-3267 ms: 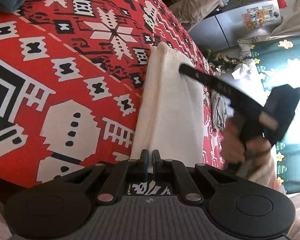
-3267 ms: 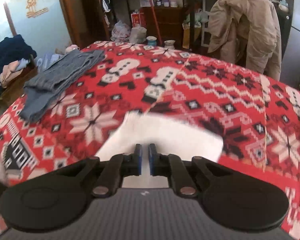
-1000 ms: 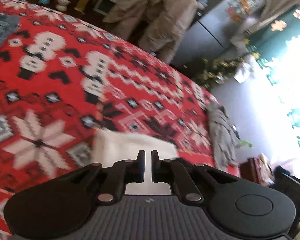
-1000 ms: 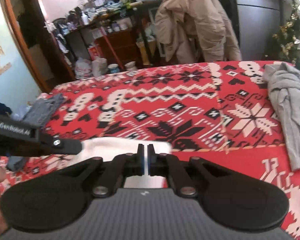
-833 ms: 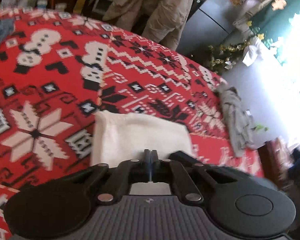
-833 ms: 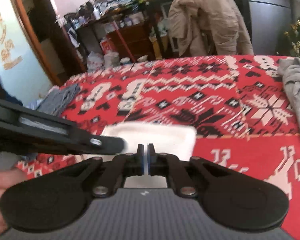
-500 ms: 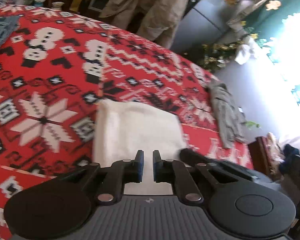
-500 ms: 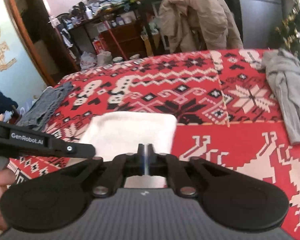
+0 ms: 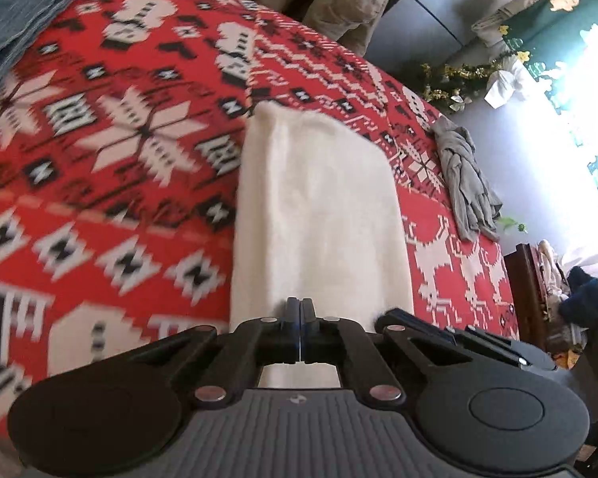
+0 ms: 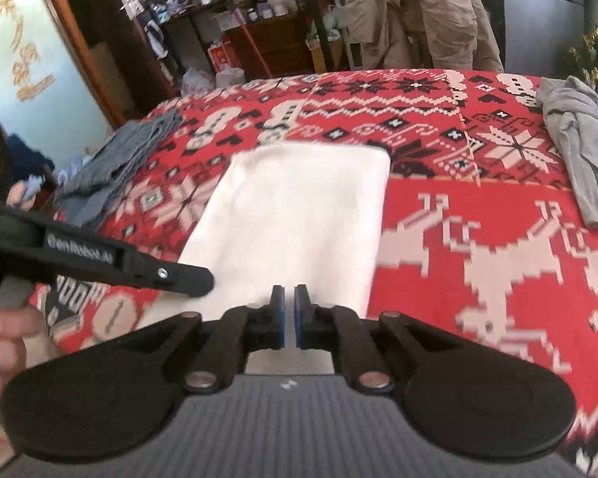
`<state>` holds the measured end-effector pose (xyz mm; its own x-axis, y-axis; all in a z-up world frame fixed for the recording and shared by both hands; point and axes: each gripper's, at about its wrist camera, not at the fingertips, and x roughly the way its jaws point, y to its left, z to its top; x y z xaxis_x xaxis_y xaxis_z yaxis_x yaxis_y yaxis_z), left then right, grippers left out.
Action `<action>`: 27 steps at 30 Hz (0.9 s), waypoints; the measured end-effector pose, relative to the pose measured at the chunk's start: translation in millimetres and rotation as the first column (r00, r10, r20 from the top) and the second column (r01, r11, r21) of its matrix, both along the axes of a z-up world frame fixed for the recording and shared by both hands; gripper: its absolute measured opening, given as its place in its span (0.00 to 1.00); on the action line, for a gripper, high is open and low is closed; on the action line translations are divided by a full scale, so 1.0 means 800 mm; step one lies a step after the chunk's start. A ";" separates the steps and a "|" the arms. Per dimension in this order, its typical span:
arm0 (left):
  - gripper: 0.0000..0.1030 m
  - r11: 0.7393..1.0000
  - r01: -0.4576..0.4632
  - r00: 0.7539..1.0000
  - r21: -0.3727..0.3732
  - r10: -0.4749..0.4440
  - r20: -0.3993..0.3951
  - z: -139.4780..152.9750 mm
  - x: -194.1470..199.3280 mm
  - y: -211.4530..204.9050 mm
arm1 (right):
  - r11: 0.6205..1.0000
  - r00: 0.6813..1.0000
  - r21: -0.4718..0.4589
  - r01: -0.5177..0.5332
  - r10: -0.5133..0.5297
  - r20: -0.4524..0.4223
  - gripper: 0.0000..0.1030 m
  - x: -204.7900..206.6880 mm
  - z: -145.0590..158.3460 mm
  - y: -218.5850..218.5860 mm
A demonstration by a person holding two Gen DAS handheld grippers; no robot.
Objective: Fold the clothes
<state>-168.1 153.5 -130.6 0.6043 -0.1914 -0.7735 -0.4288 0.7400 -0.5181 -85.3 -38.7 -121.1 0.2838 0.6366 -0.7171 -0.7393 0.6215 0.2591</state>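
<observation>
Two tongs (image 9: 300, 310) (image 10: 289, 298) pinching folded white cloth (image 10: 299, 215), red blanket (image 10: 478, 207)

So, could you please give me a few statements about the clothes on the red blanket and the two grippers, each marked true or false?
1. The white garment lies folded into a neat rectangle on the red patterned blanket. True.
2. A grey garment lies crumpled to the right of it. True.
3. The left gripper stands wide open. False: its jaws are together.
4. A blue-grey garment lies on top of the white one. False: it lies apart, near the blanket's left edge.
5. The right gripper is nearly shut. True.
</observation>
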 end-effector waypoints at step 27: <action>0.03 0.999 0.026 1.000 0.025 -0.026 0.004 0.009 -0.048 -0.022 | 0.998 0.999 0.043 -0.036 0.037 -0.023 0.09 -0.052 0.011 -0.035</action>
<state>-206.7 136.1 -123.3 0.6031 -0.1877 -0.7753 -0.4071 0.7634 -0.5015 -127.1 -66.5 -112.4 0.2433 0.6759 -0.6957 -0.7544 0.5827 0.3023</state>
